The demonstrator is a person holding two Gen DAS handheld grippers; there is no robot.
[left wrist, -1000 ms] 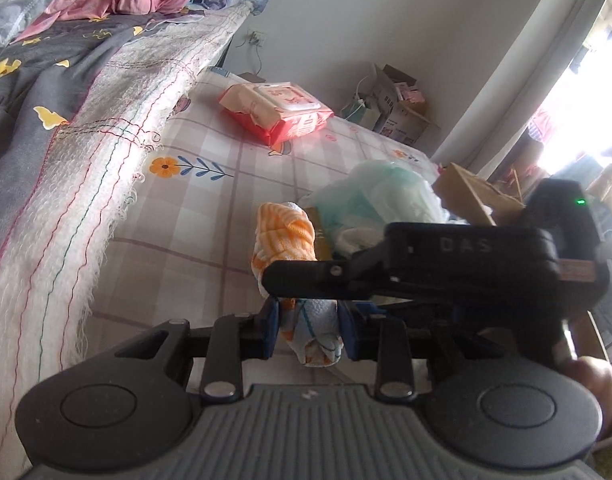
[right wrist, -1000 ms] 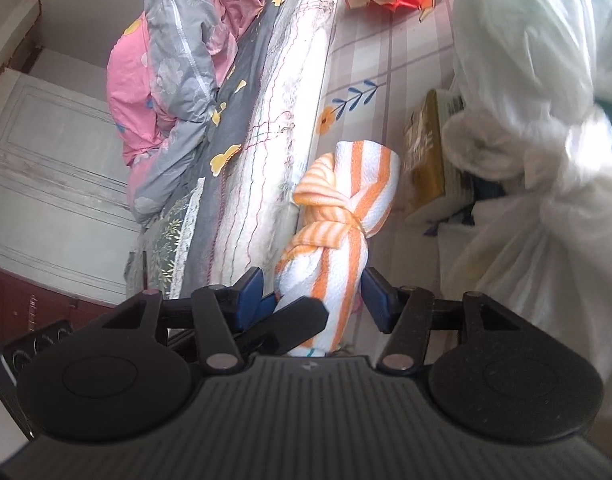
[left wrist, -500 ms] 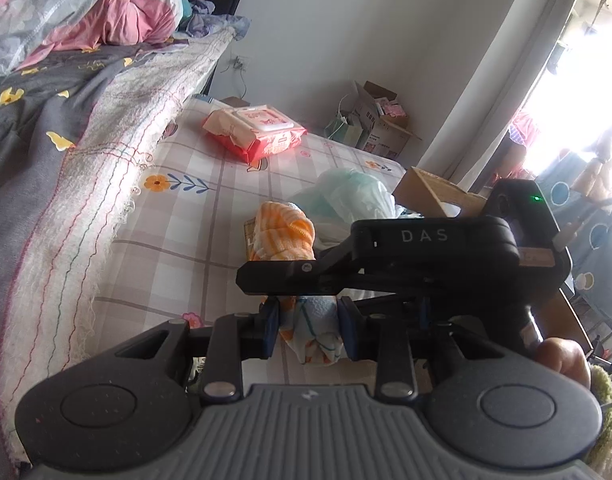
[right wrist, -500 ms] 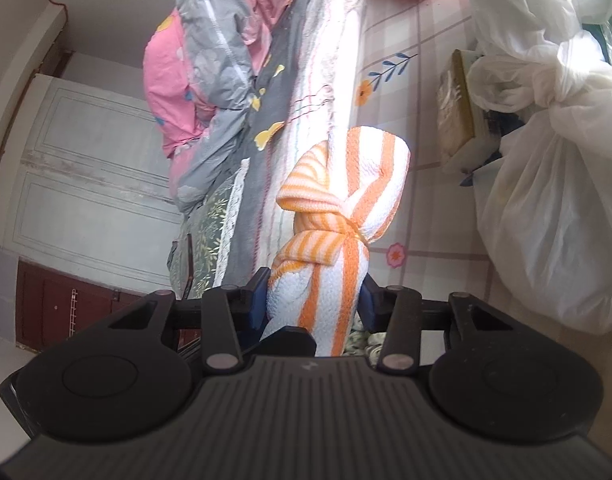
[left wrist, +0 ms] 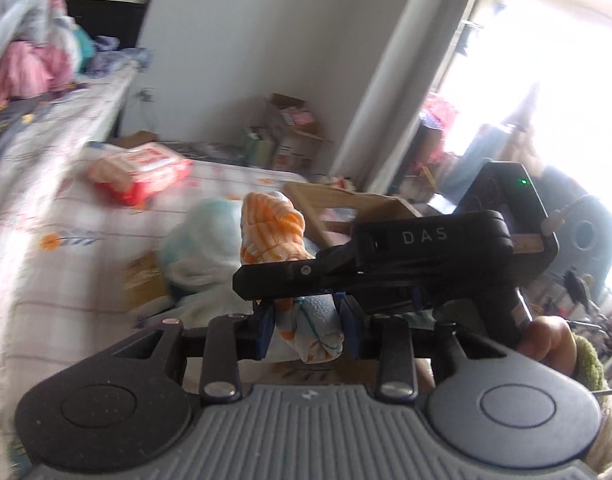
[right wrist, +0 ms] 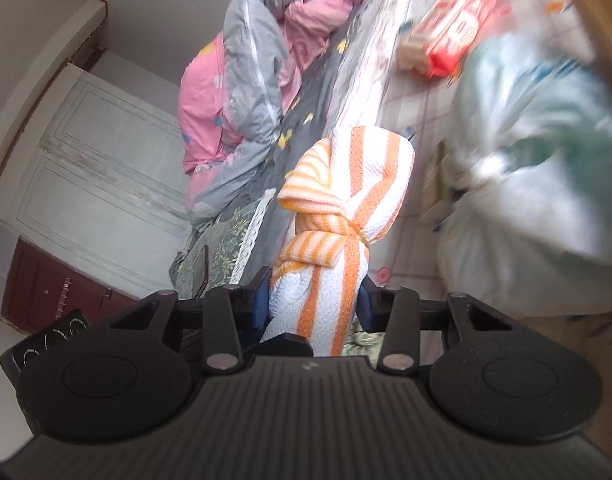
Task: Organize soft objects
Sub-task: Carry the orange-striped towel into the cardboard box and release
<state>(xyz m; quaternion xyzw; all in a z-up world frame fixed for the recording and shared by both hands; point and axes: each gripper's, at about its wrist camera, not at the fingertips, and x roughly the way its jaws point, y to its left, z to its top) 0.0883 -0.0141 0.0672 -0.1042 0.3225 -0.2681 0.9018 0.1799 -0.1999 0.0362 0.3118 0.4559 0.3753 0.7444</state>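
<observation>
A knotted orange-and-white striped towel hangs lifted above the checked bedsheet. My right gripper is shut on its lower part, with both pads pressing the cloth. In the left wrist view the towel's knotted top shows behind the right tool's black housing. Its patterned tail end sits between the blue pads of my left gripper. Those jaws are opening but still touch the cloth. A person's hand grips the right tool.
A red-and-white wipes pack lies further back on the bed. A pale tied plastic bag and a small brown box lie right of the towel. Pink and grey quilts are piled on the left. Cardboard boxes stand by the wall.
Both grippers have risen with the towel, which is now clear of the sheet. The right jaws closed in onto the towel. The left jaws stand slightly wider.
</observation>
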